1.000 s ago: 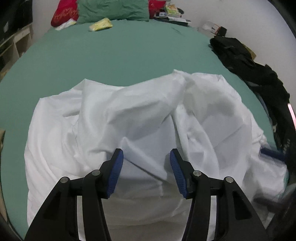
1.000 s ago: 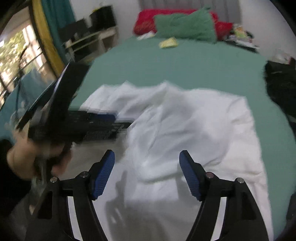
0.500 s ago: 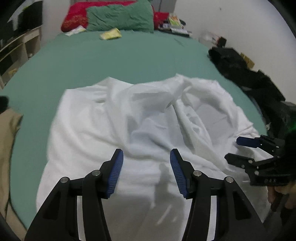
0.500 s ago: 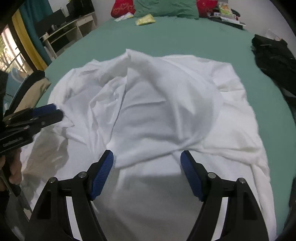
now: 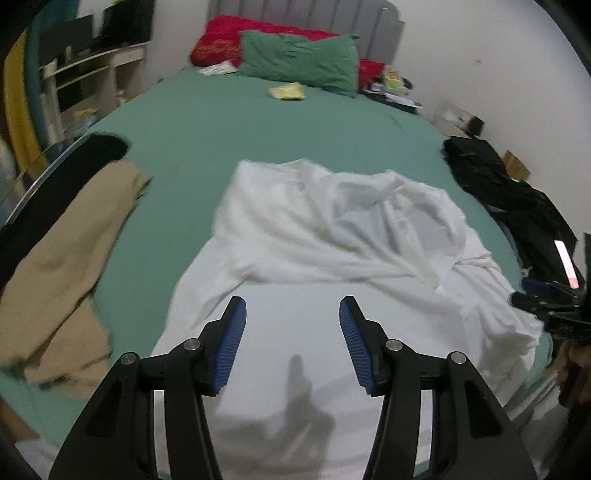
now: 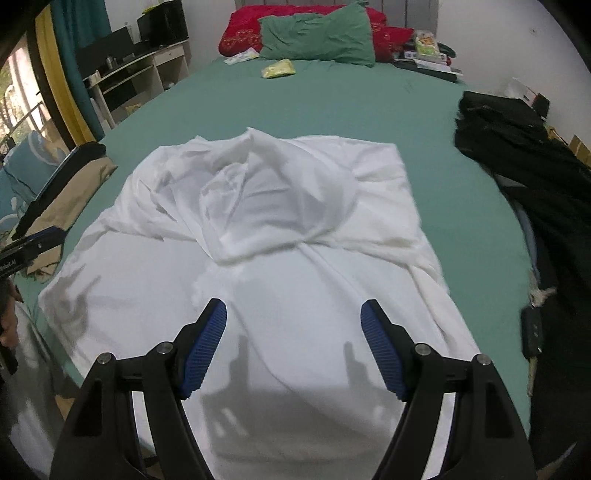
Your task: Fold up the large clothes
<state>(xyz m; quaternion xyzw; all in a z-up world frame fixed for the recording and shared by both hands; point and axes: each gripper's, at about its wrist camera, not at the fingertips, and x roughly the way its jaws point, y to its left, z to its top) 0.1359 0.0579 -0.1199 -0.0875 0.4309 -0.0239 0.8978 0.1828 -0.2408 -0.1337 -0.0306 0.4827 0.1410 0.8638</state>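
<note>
A large white garment (image 5: 332,258) lies crumpled on the green bed (image 5: 221,140), its far half bunched and folded over, its near part flat. It also shows in the right wrist view (image 6: 280,236). My left gripper (image 5: 291,328) is open and empty, above the near flat part of the garment. My right gripper (image 6: 293,328) is open and empty, also above the near part. The right gripper shows at the right edge of the left wrist view (image 5: 543,299). The left gripper shows at the left edge of the right wrist view (image 6: 29,243).
A tan garment (image 5: 66,258) lies at the bed's left edge. A black pile of clothes (image 6: 517,155) lies on the right. Green (image 6: 321,33) and red (image 6: 240,33) pillows and a yellow packet (image 6: 277,68) sit at the head. A desk (image 6: 140,70) stands left.
Both grippers have pulled back and risen away from the garment, so more of the bed shows. The garment has settled flatter on the bed. Both grippers stay open.
</note>
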